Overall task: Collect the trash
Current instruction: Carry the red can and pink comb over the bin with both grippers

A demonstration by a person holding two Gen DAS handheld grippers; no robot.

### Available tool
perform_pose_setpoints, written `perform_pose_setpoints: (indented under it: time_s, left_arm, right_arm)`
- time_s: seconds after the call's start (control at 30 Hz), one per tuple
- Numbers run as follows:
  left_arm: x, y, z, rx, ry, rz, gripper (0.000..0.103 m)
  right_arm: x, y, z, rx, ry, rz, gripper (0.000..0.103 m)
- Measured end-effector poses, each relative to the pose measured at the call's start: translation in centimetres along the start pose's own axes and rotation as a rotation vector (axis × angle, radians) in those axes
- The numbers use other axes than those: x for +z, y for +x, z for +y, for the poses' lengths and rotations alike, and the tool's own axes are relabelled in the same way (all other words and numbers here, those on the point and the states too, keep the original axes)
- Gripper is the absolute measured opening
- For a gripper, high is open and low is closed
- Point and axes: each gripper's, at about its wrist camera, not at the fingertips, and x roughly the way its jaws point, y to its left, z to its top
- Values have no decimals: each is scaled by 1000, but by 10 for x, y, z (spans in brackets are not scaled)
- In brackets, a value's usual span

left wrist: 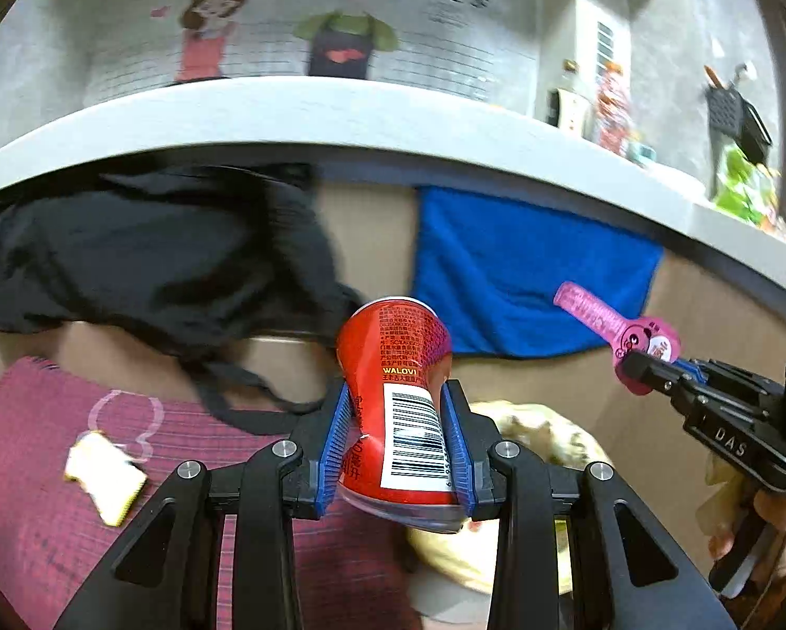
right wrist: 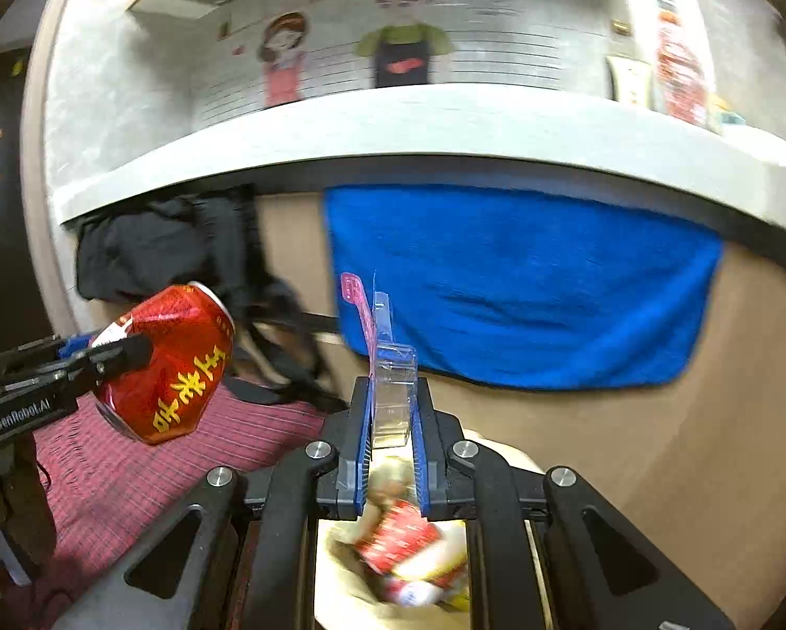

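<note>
Both grippers loaded up with trash

Left gripper point(left wrist: 398, 430) jaws clamp a dented red can point(left wrist: 401, 394); right gripper point(right wrist: 390, 420) jaws pinch a pink packet point(right wrist: 380, 352), bin point(right wrist: 340, 583) probably at frame bottom.

You face a white counter point(left wrist: 340, 115) curving across both views; behind it a grey wall point(left wrist: 36, 79) carries a cartoon mural point(left wrist: 288, 31); below hang a blue towel point(right wrist: 519, 283) and black cloth point(left wrist: 146, 252); a maroon mat point(left wrist: 41, 514), perhaps ribbed, lies lower left.
</note>
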Motion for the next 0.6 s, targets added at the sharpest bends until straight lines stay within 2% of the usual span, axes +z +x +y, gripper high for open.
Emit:
perform_pose_setpoints:
  time_s: [0.27, 0.6]
  left_arm:
    - [-12, 32, -63, -51, 70, 56, 36]
    - [-29, 60, -73, -53, 71, 116, 36]
  right_arm:
    - [-23, -2, -47, -28, 71, 16, 12]
    - [-49, 17, -68, -9, 132, 64, 12]
